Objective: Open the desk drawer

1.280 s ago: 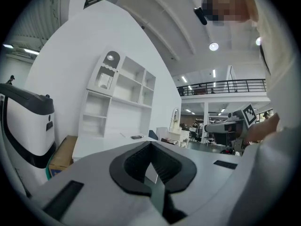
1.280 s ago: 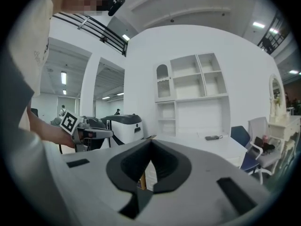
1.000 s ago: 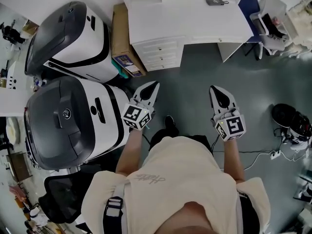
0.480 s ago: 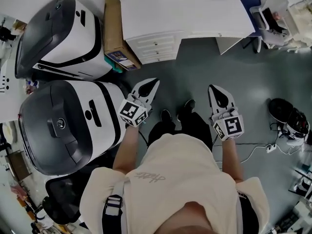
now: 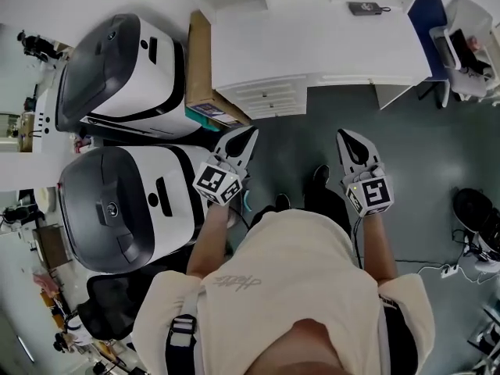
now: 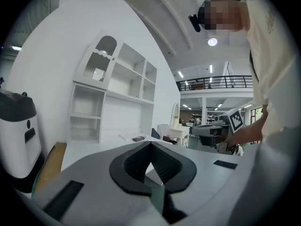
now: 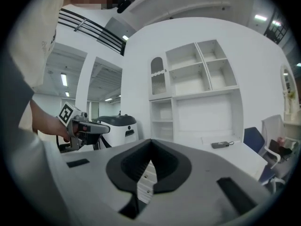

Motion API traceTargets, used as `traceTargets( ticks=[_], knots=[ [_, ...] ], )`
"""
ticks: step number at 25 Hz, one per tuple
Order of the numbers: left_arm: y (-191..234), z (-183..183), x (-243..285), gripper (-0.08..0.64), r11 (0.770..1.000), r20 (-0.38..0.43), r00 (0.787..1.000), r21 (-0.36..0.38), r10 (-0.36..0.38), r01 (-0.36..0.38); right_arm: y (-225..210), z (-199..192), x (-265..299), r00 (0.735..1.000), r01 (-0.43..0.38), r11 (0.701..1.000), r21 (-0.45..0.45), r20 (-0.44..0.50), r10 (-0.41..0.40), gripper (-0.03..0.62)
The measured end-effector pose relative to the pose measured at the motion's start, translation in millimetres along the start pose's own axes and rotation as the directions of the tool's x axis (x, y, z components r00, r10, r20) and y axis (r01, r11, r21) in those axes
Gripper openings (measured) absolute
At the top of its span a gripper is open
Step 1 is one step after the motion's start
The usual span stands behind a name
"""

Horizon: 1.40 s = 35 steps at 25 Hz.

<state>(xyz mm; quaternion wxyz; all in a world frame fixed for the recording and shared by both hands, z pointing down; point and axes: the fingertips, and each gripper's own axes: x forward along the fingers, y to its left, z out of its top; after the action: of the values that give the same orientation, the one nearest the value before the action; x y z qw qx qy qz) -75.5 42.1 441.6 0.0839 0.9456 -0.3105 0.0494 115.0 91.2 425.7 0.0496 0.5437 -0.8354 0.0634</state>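
Note:
The white desk [image 5: 312,45] stands at the top of the head view, its stack of drawers [image 5: 269,98] on the left under the top, all closed. My left gripper [image 5: 251,132] is held out over the grey floor, shut and empty, a short way in front of the drawers and apart from them. My right gripper [image 5: 344,134] is level with it to the right, also shut and empty. In the right gripper view the drawer fronts [image 7: 146,175] show through the gap below the closed jaw tips [image 7: 150,141]. The left gripper view has its shut jaws [image 6: 150,143] facing the desk's shelf unit [image 6: 113,98].
Two big white and black machines [image 5: 117,69] [image 5: 129,209] fill the left side, with a cardboard box [image 5: 200,69] between the upper one and the desk. A small dark device [image 5: 365,8] lies on the desk. A blue chair [image 5: 426,14] stands at the desk's right.
The person has walked toward the desk, which now lies closer to both grippers. Both grippers were carried forward with the body and stay shut.

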Motion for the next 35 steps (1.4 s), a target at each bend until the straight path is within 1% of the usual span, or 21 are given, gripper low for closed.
traceTargets(
  ticks=[5, 9, 12, 15, 16, 19, 22, 24, 27, 28, 29, 32, 35],
  knots=[
    [4, 14, 46, 0.000, 0.998, -0.016, 0.999, 0.045, 0.041, -0.040, -43, 8, 30, 0.997, -0.071, 0.997, 0.022, 0.028, 0.071, -0.003],
    [13, 14, 70, 0.000, 0.994, -0.035, 0.994, 0.050, 0.104, -0.102, -62, 4, 46, 0.991, -0.135, 0.990, 0.044, 0.007, 0.135, -0.003],
    [22, 9, 75, 0.000, 0.989, -0.058, 0.987, 0.011, 0.147, -0.146, -68, 1, 56, 0.983, -0.180, 0.982, 0.052, -0.015, 0.181, -0.003],
    [34, 0, 81, 0.000, 0.982, -0.072, 0.983, -0.066, 0.170, -0.175, -77, -6, 69, 0.981, -0.191, 0.979, 0.067, -0.024, 0.193, -0.003],
    [37, -3, 83, 0.000, 0.980, -0.074, 0.982, -0.082, 0.176, -0.182, -80, -10, 75, 0.980, -0.193, 0.978, 0.080, -0.027, 0.196, -0.003],
    [50, -10, 87, 0.000, 0.972, -0.073, 0.976, -0.105, 0.203, -0.210, -75, -26, 93, 0.970, -0.230, 0.964, 0.131, -0.054, 0.239, -0.003],
    [69, -17, 88, 0.000, 0.967, -0.078, 0.973, -0.119, 0.219, -0.228, -65, -29, 112, 0.955, -0.273, 0.953, 0.129, -0.081, 0.284, -0.003],
    [83, -23, 92, 0.000, 0.966, -0.074, 0.974, -0.130, 0.214, -0.222, -64, -27, 127, 0.952, -0.283, 0.952, 0.114, -0.092, 0.293, -0.003],
    [104, -19, 102, 0.000, 0.968, -0.018, 0.986, -0.185, 0.168, -0.168, -67, -19, 153, 0.950, -0.285, 0.951, 0.120, -0.095, 0.297, -0.003],
    [111, -16, 107, 0.000, 0.970, -0.004, 0.988, -0.193, 0.153, -0.151, -68, -15, 161, 0.950, -0.284, 0.952, 0.116, -0.097, 0.296, -0.003],
    [118, -12, 114, 0.000, 0.973, 0.003, 0.990, -0.184, 0.142, -0.139, -69, -10, 169, 0.951, -0.284, 0.954, 0.099, -0.101, 0.294, -0.003],
    [142, 0, 135, 0.000, 0.985, -0.001, 0.992, -0.113, 0.127, -0.127, -70, 4, 195, 0.950, -0.287, 0.957, 0.032, -0.117, 0.289, -0.003],
    [167, 8, 150, 0.000, 0.992, 0.003, 0.995, -0.078, 0.104, -0.103, -72, 17, 222, 0.955, -0.274, 0.962, 0.000, -0.120, 0.272, -0.003]
  ],
)
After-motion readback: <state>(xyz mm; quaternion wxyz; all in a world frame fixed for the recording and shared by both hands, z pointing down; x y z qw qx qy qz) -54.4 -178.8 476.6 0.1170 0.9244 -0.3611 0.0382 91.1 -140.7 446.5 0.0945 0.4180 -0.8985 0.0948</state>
